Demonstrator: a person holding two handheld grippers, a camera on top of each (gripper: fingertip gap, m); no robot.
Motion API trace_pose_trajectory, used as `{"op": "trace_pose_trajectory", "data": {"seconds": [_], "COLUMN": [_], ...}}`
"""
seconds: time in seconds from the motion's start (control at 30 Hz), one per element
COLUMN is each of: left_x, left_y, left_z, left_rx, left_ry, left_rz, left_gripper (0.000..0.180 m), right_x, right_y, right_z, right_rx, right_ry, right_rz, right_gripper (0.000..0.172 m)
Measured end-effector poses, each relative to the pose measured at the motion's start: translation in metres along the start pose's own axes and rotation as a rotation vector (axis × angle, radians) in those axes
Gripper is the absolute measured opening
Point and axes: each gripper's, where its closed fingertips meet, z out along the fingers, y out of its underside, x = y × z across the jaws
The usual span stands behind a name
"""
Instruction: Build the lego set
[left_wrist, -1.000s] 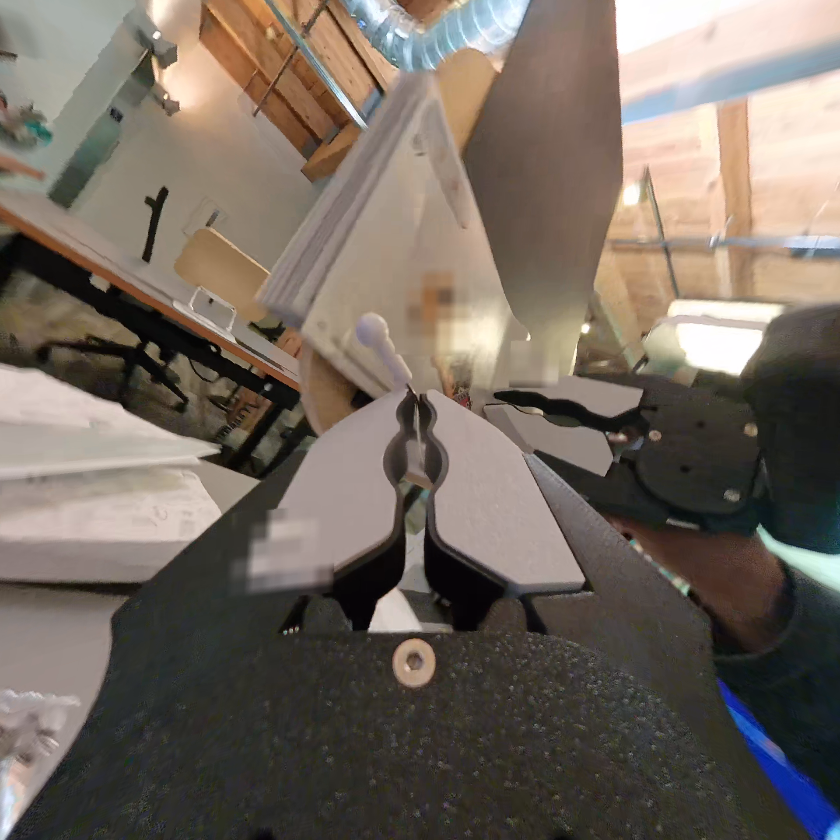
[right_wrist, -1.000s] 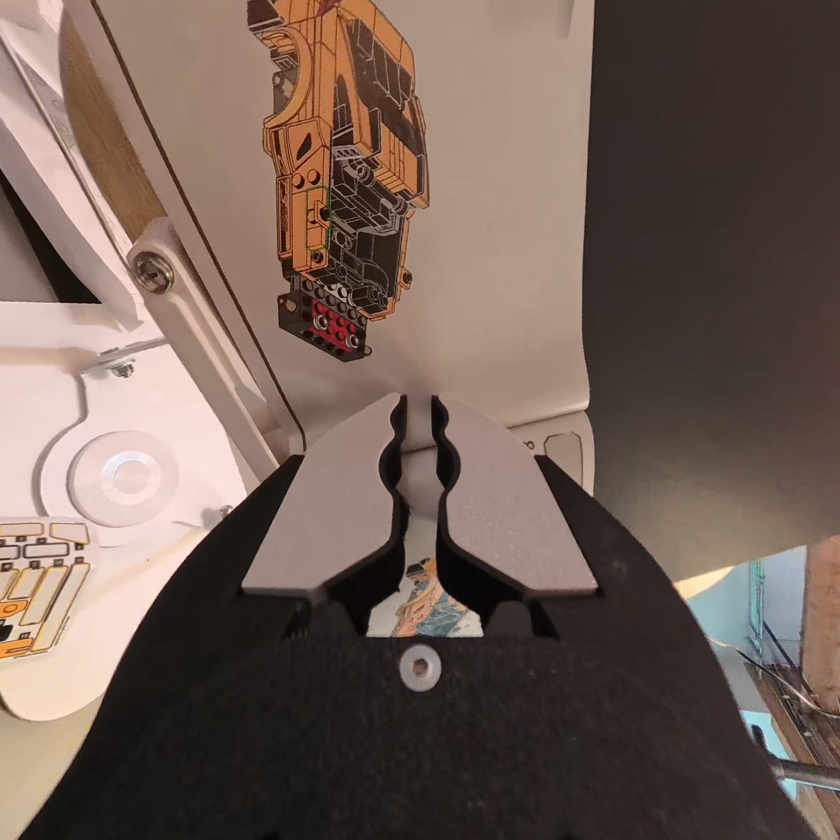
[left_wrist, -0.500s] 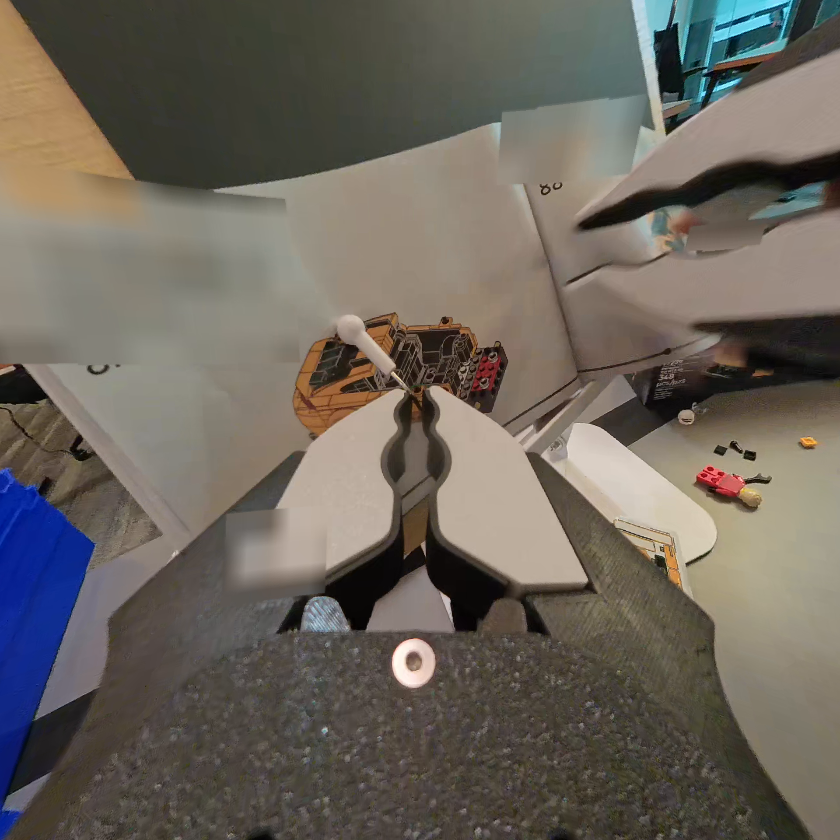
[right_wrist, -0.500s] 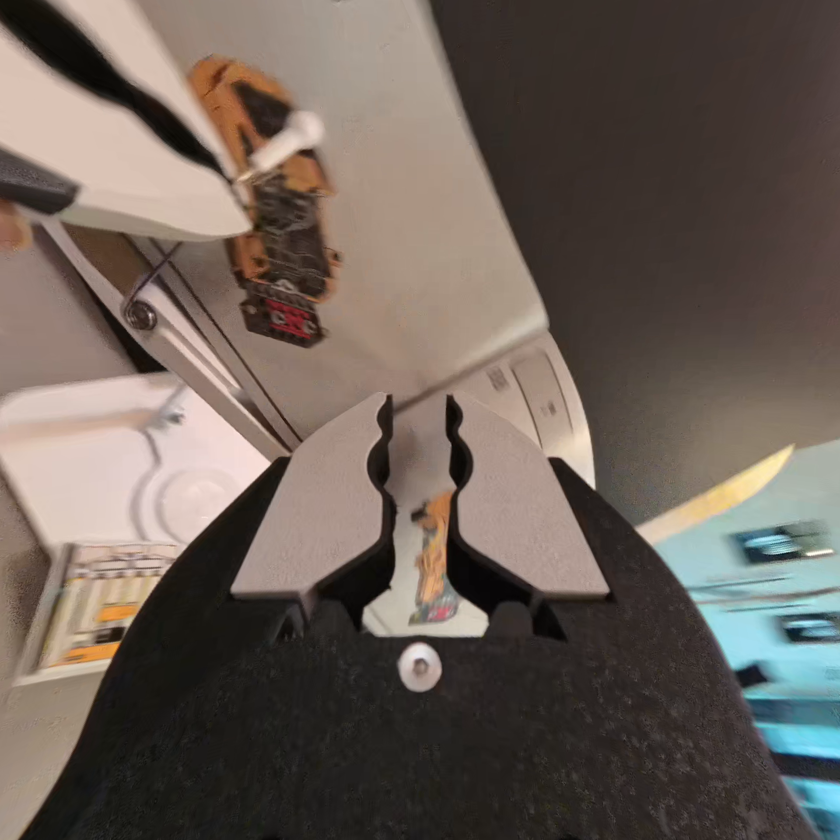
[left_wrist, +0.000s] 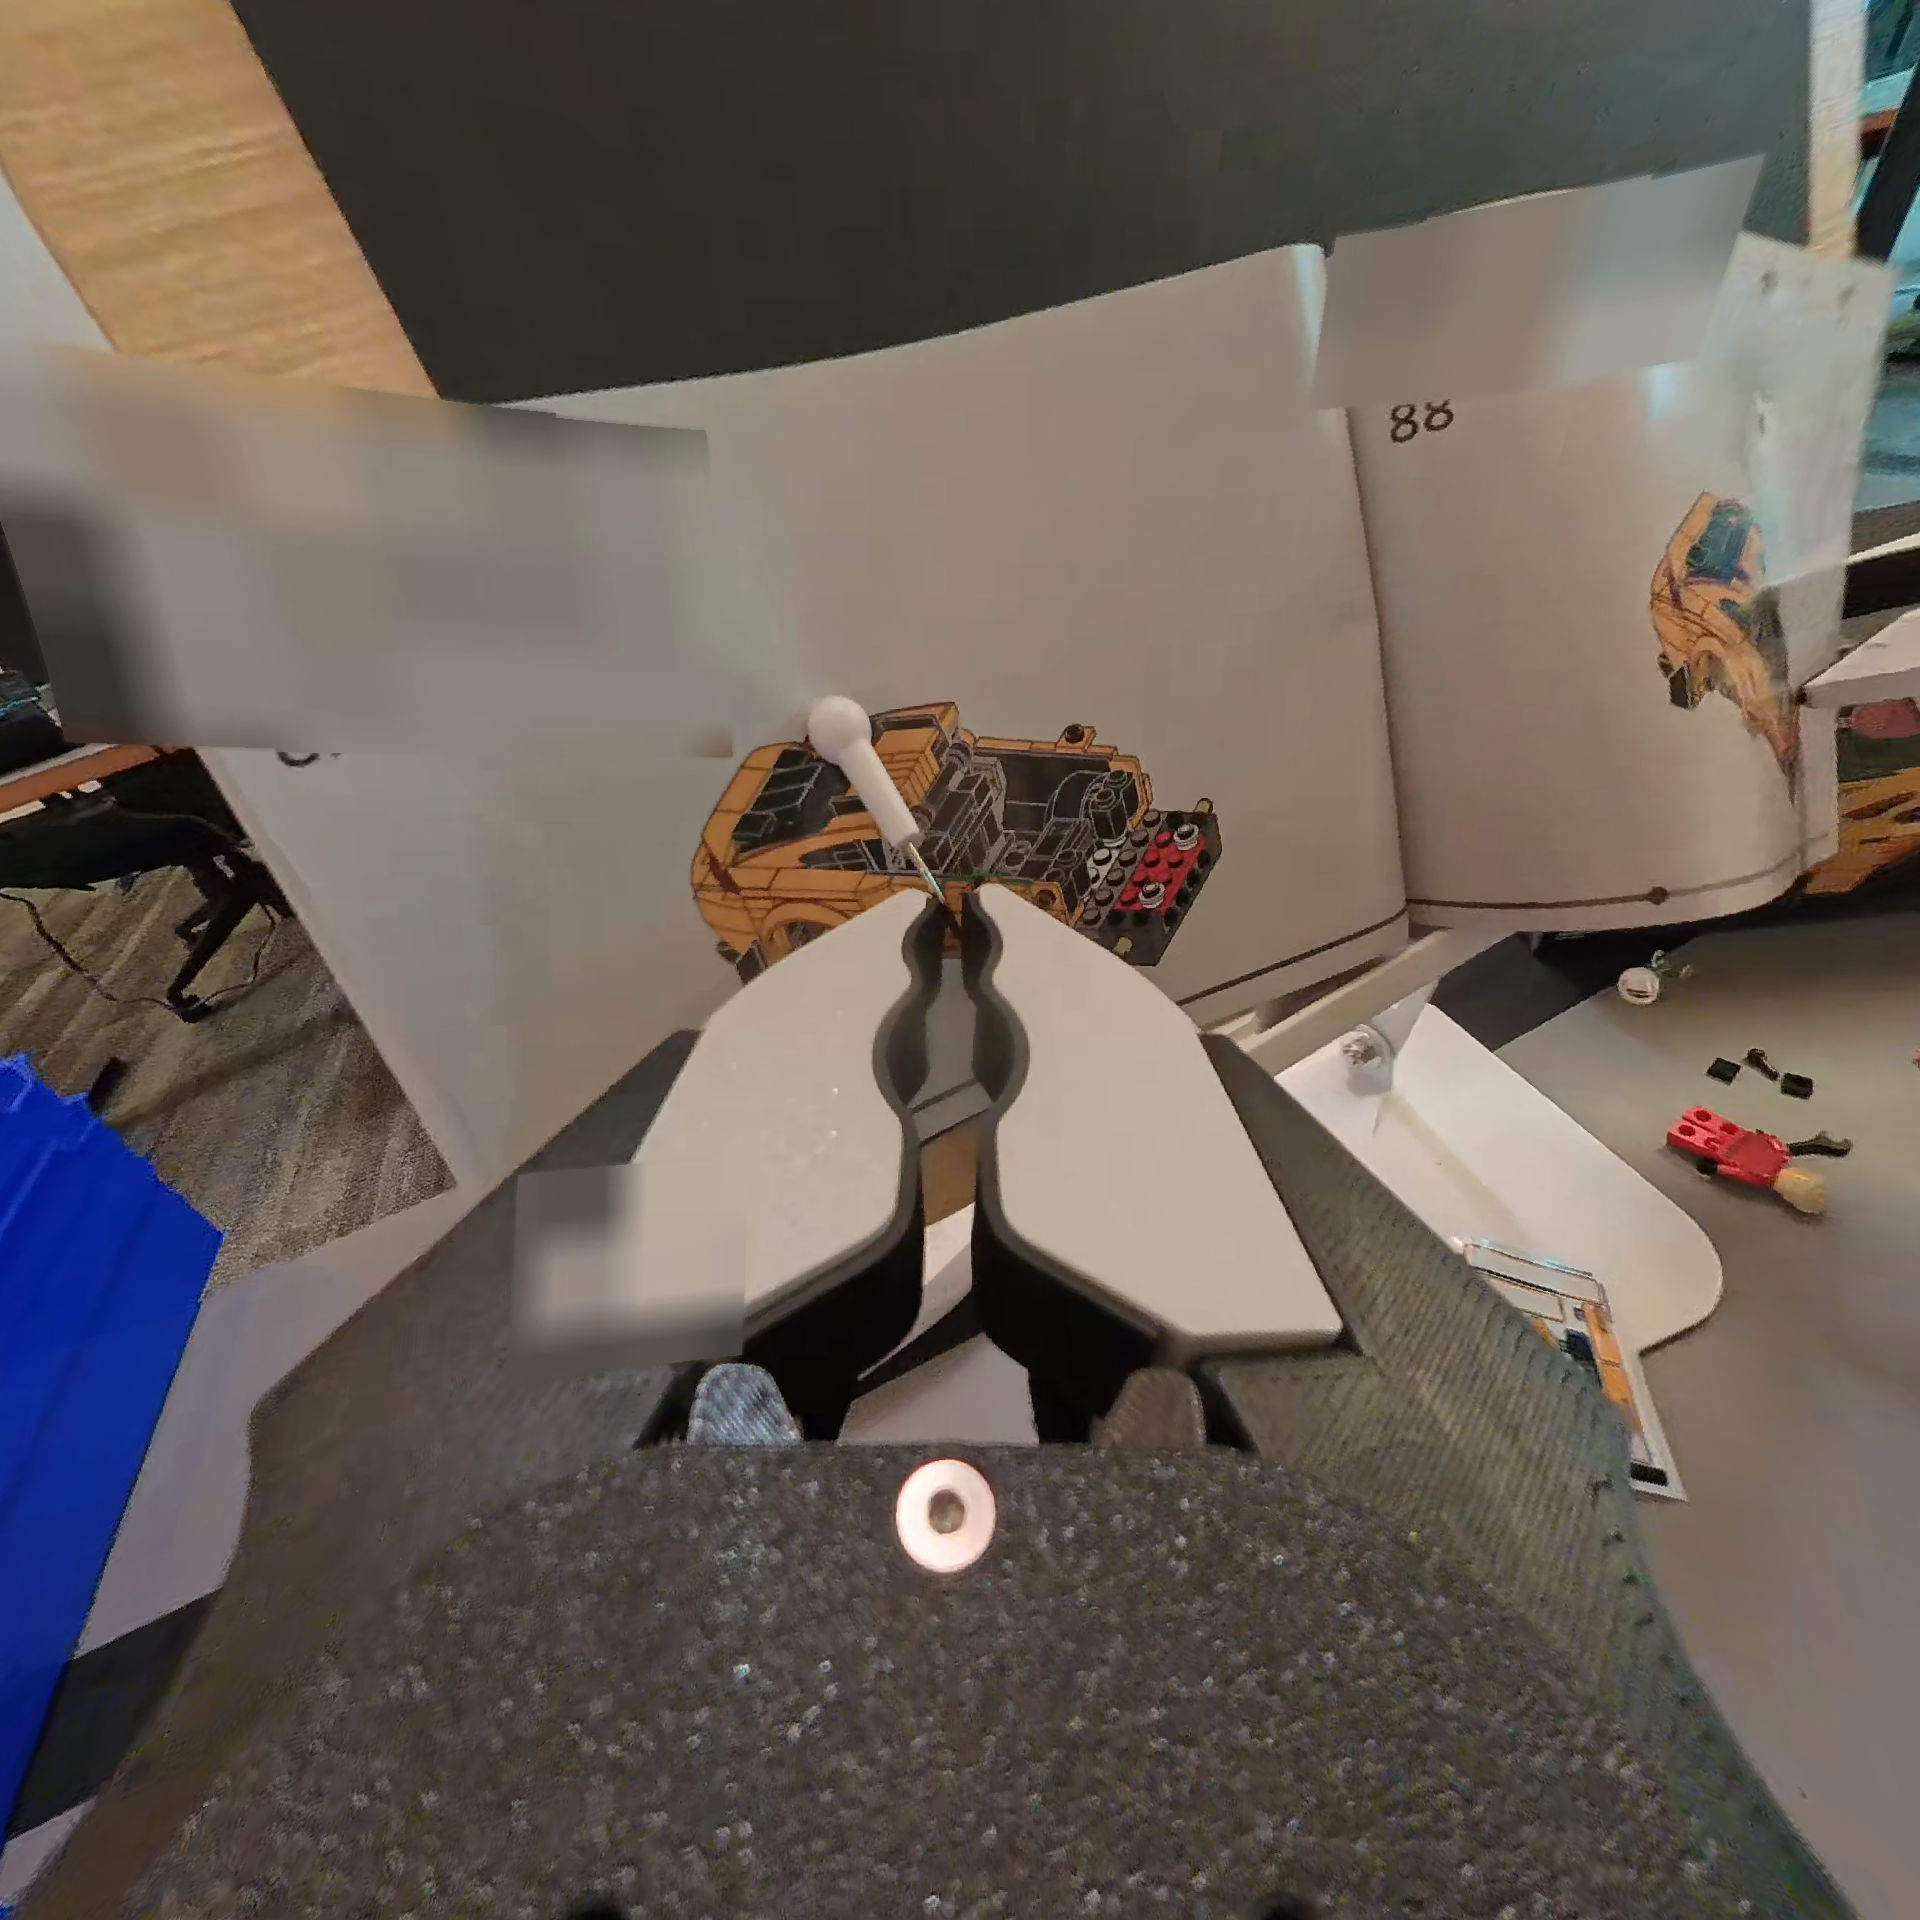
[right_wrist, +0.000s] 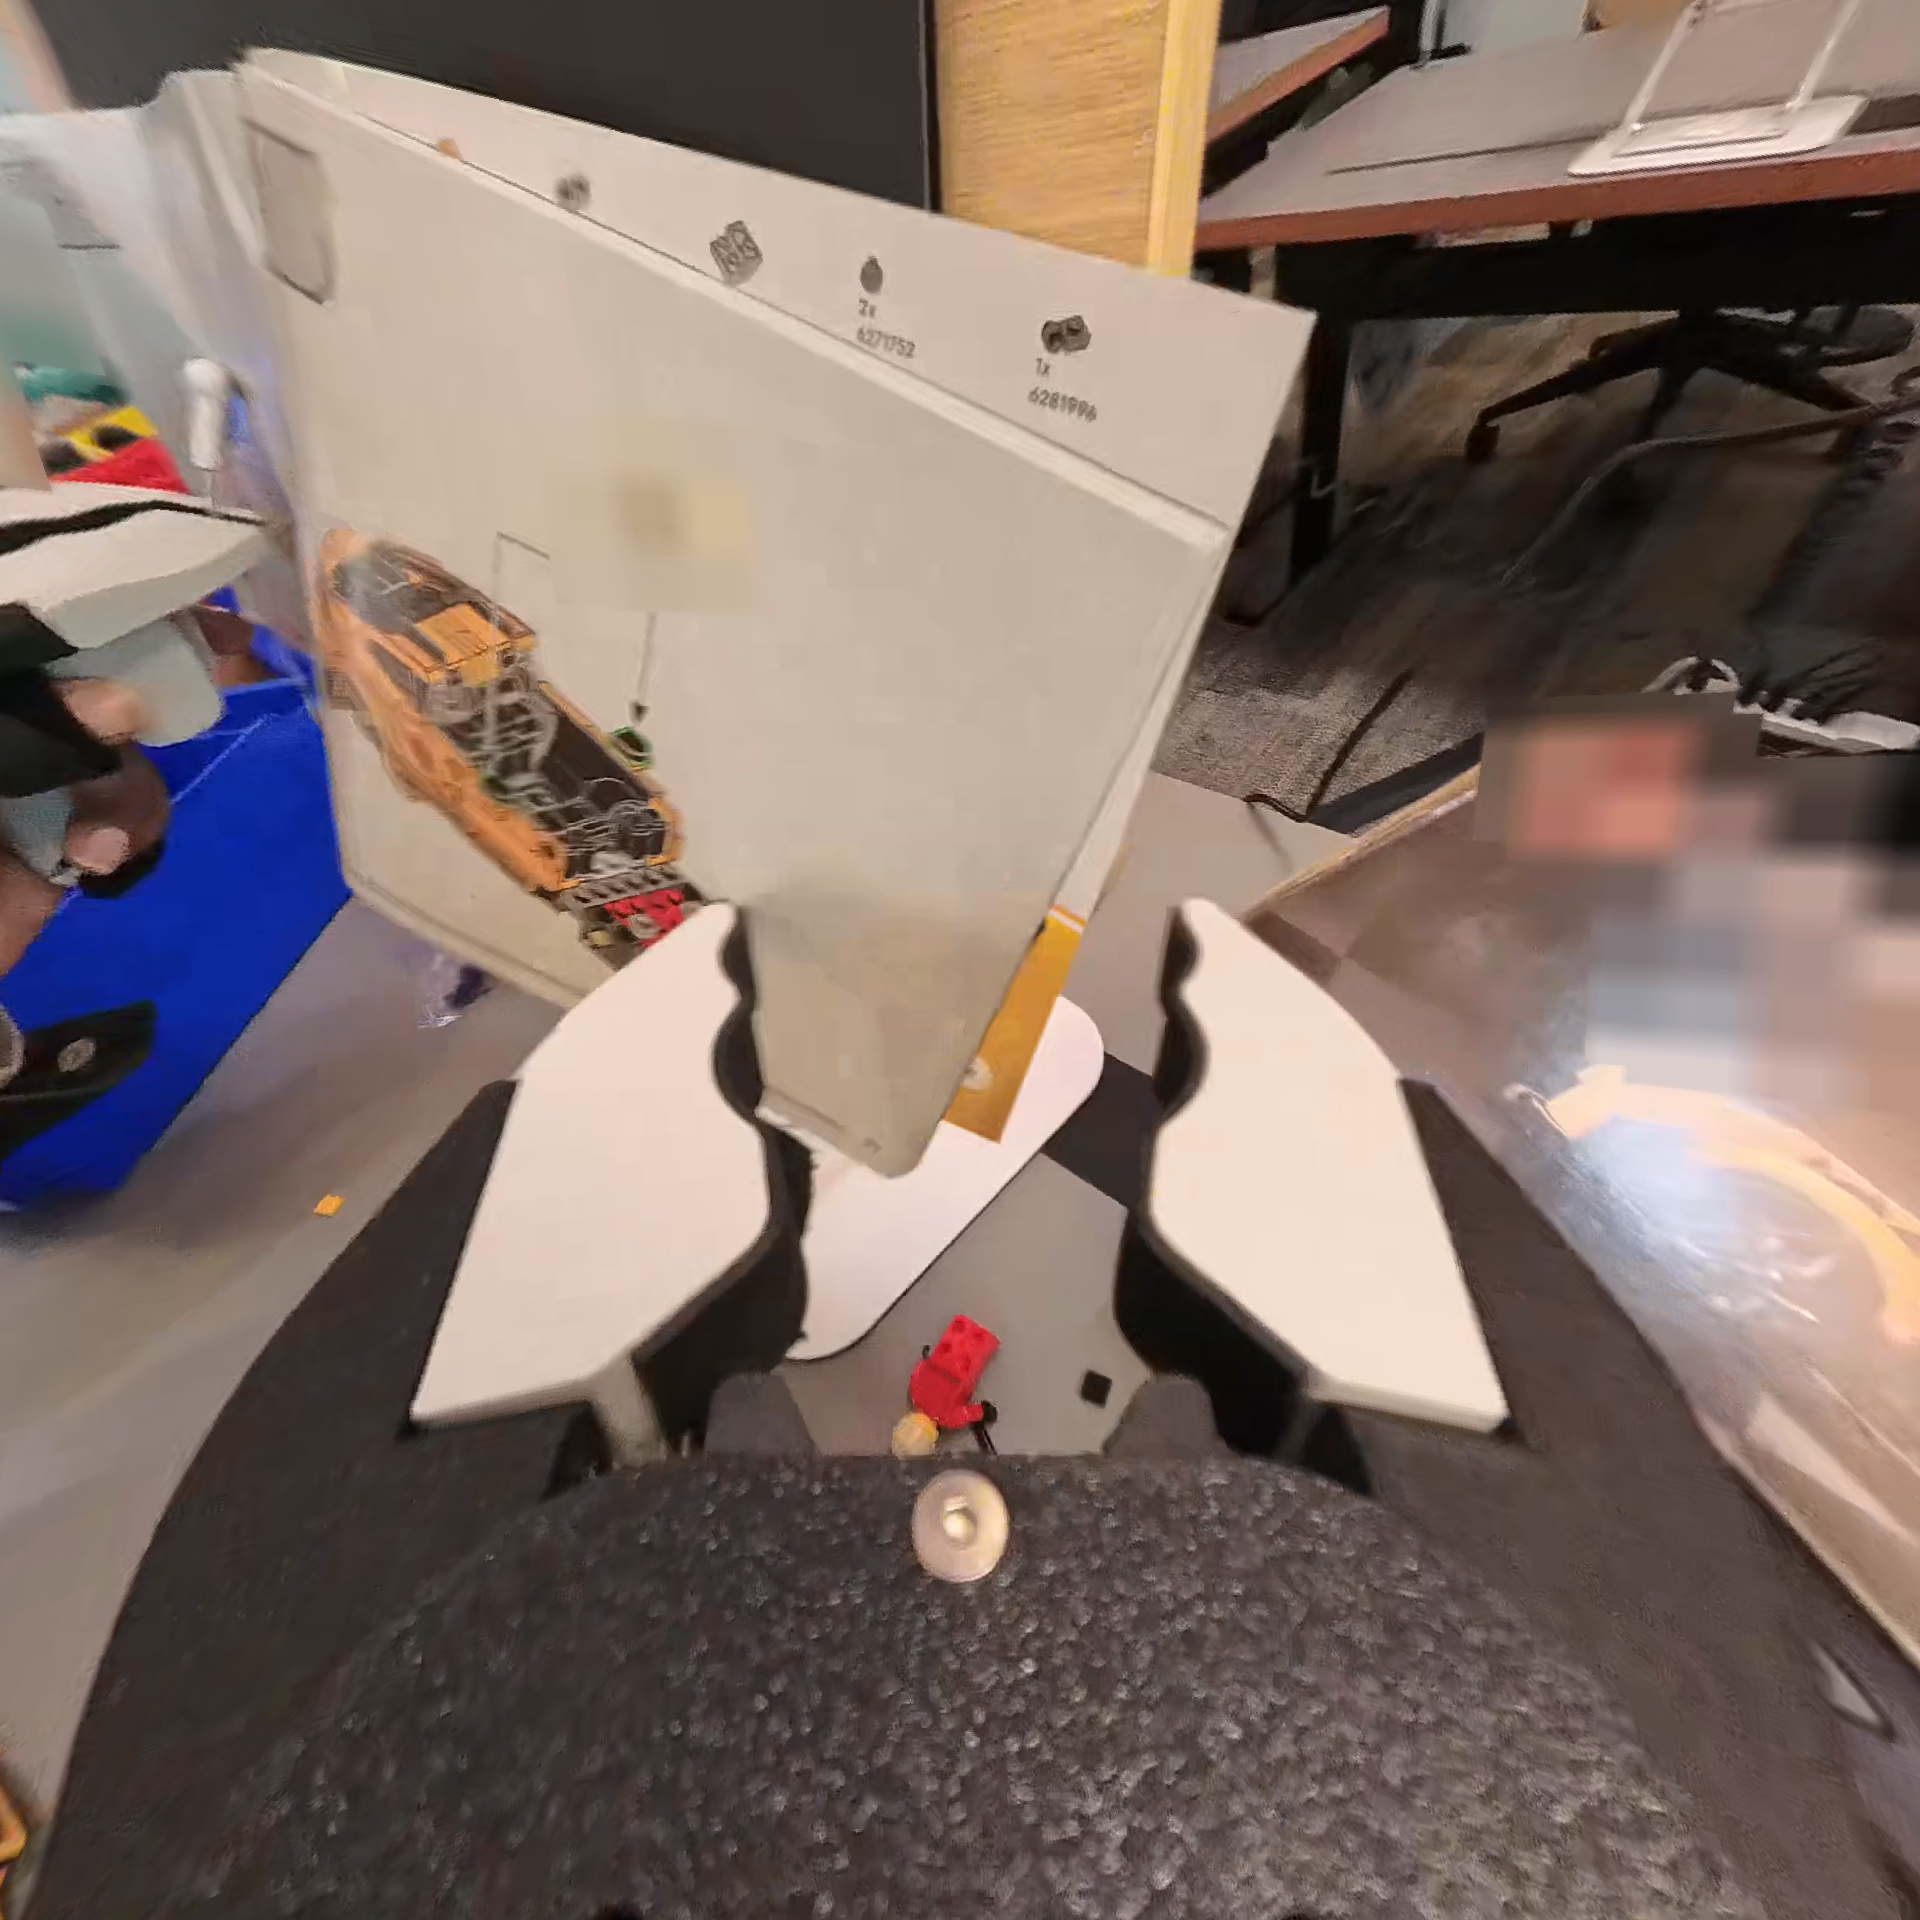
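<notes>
My left gripper (left_wrist: 945, 904) is shut on the thin metal needle of a pin tool with a white round-headed handle (left_wrist: 862, 769). The tool sticks up from the fingertips in front of an open instruction booklet (left_wrist: 1039, 582), over its drawing of an orange brick vehicle (left_wrist: 790, 862). My right gripper (right_wrist: 956, 914) is wide open. The lower corner of a booklet page (right_wrist: 883, 1039) hangs between its fingers, close to the left finger (right_wrist: 644, 1091), and the pads do not press on it. The left gripper also shows at the left edge of the right wrist view (right_wrist: 104, 561).
The booklet rests on a white stand (left_wrist: 1507, 1195) on a grey table. A red brick figure (left_wrist: 1745, 1153) and small black pieces (left_wrist: 1756, 1070) lie to the right. A blue bin (right_wrist: 208, 883) stands at the left and a clear plastic bag (right_wrist: 1714, 1247) at the right. My hands' fingertips stand some 25 cm from each other.
My right gripper was shut on the page's edge and has opened wide, letting it go. My left gripper swung round to face the page, with the pin tool kept in its tips.
</notes>
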Motion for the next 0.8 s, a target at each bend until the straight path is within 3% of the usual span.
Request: {"op": "trace_pose_trajectory", "data": {"seconds": [0.07,0.2,0.27,0.33,0.4,0.6,0.7,0.8], "left_x": [-0.002,0.0,0.002,-0.002,0.011,0.132,0.143,0.14], "left_y": [0.0,-0.001,-0.004,-0.014,-0.028,-0.041,-0.036,-0.033], "left_z": [0.003,-0.001,-0.009,-0.024,-0.037,0.002,0.043,0.061], "left_rx": [-0.013,-0.027,-0.016,0.049,0.124,0.051,-0.067,-0.131], "left_ry": [0.004,0.05,0.048,-0.038,-0.085,0.171,0.176,0.194], "left_rz": [0.013,0.014,-0.018,-0.013,0.074,0.429,0.498,0.469], "left_gripper": [0.003,0.006,0.017,0.017,0.011,0.003,0.001,0.0], "right_x": [-0.001,0.006,0.008,0.009,0.009,0.01,0.009,0.02], "right_y": [-0.006,-0.022,-0.026,-0.035,-0.048,-0.07,-0.07,-0.067], "right_z": [-0.002,-0.02,-0.024,-0.028,-0.032,-0.029,-0.029,-0.041], "right_rx": [0.033,0.077,0.059,0.06,0.061,0.026,0.028,0.053], "right_ry": [-0.02,0.025,0.033,0.056,0.069,0.121,0.122,0.193], "right_rz": [-0.014,-0.03,-0.081,-0.155,-0.199,-0.308,-0.292,-0.273], "right_gripper": [0.051,0.027,0.02,0.013,0.011,0.012,0.013,0.025]}}
